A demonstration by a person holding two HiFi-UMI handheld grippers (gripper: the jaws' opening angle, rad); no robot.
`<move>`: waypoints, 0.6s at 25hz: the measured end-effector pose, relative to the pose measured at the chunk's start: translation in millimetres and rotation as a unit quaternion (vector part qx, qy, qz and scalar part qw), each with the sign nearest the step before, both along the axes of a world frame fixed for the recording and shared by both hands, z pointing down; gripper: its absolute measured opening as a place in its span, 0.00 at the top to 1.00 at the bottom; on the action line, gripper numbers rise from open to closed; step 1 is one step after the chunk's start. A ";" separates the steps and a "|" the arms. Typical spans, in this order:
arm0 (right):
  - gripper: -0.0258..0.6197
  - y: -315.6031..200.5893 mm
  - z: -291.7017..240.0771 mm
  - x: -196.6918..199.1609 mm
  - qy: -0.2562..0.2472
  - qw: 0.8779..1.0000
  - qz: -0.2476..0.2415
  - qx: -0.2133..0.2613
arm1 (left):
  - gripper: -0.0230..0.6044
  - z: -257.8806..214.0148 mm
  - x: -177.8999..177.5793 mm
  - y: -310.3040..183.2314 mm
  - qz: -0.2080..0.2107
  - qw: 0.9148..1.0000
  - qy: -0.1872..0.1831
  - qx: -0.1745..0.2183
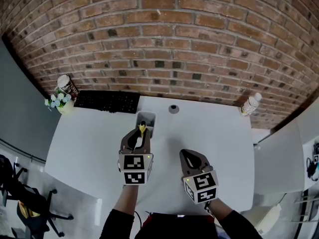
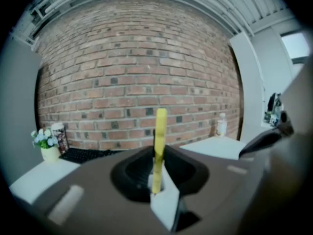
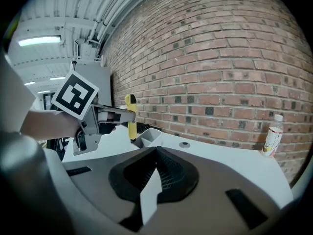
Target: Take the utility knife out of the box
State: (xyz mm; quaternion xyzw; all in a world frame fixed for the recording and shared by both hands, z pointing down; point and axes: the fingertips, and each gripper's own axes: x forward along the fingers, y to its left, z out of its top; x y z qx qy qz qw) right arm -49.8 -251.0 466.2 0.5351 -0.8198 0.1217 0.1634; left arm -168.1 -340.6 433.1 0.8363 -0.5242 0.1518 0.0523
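My left gripper is shut on a yellow utility knife. In the left gripper view the knife stands upright, pinched between the jaws. The right gripper view shows the left gripper holding the knife just above a small open grey box. That box sits on the white table, just beyond the left gripper's tips. My right gripper hovers over the table to the right, apart from the box. Its jaws look closed, with nothing between them.
A black keyboard lies at the table's back left, beside a small flower pot and a printed can. A bottle stands at the back right, a small round disc at the back middle. A brick wall rises behind.
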 end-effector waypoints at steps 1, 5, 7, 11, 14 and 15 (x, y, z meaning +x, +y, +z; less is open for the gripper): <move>0.95 0.8 -2.4 0.8 0.001 1.000 0.000 0.003 | 0.85 -2.5 -1.0 2.8 -0.001 1.000 0.002 0.001; 0.95 4.7 -9.4 2.4 0.001 1.000 -0.003 0.014 | 0.85 -9.8 -4.6 14.4 -0.004 1.000 0.005 0.006; 0.95 6.7 -11.5 2.1 0.000 1.000 -0.006 0.017 | 0.85 -13.2 -6.4 20.4 -0.008 1.000 0.007 0.008; 0.95 10.7 -15.0 0.2 -0.001 1.000 -0.014 0.024 | 0.85 -16.6 -10.3 33.9 -0.020 1.000 0.017 0.005; 0.95 13.3 -15.8 0.8 -0.001 0.999 -0.019 0.027 | 0.85 -13.5 -11.2 44.4 -0.027 0.999 0.023 -0.003; 0.95 13.9 -16.0 1.4 -0.001 0.999 -0.021 0.027 | 0.85 -12.4 -11.2 47.7 -0.029 0.999 0.024 -0.005</move>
